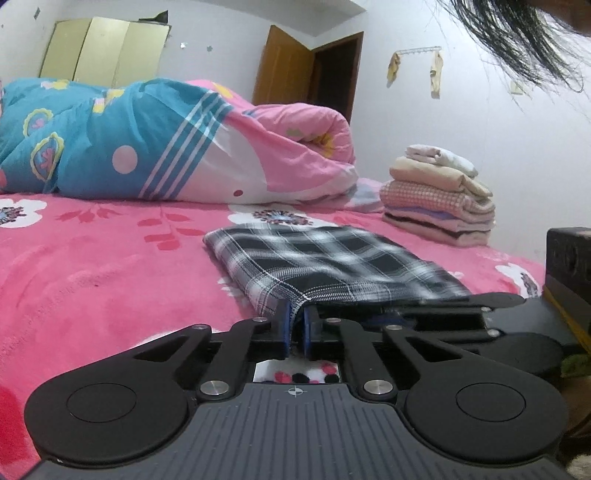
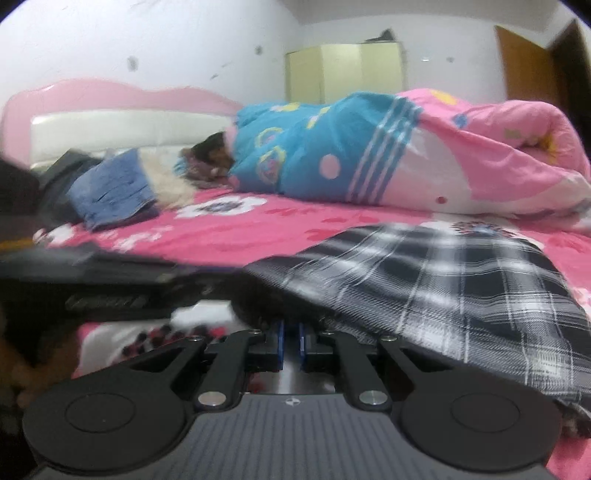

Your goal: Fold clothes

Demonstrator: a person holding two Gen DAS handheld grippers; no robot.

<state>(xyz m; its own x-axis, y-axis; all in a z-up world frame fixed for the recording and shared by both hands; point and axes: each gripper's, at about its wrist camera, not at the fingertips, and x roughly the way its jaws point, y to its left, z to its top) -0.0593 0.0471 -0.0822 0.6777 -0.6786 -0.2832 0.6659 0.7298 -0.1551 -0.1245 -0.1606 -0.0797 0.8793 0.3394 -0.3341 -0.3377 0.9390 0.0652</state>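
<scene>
A black-and-white plaid garment (image 1: 332, 262) lies folded flat on the pink flowered bed sheet (image 1: 103, 266). My left gripper (image 1: 295, 325) is shut on its near left corner, with the cloth pinched between the blue pads. In the right wrist view the same plaid garment (image 2: 461, 280) spreads up and to the right. Its near edge drapes over the tips of my right gripper (image 2: 291, 332), whose blue pads stand almost together on that edge. My right gripper (image 1: 417, 314) also shows under the garment's near right edge in the left wrist view.
A stack of folded clothes (image 1: 439, 195) sits at the far right of the bed. A rolled blue-and-pink quilt (image 1: 166, 136) lies across the back. A denim piece (image 2: 110, 192) and dark clothes lie by the pink headboard (image 2: 110, 92). A person's hair (image 1: 517, 33) hangs in at top right.
</scene>
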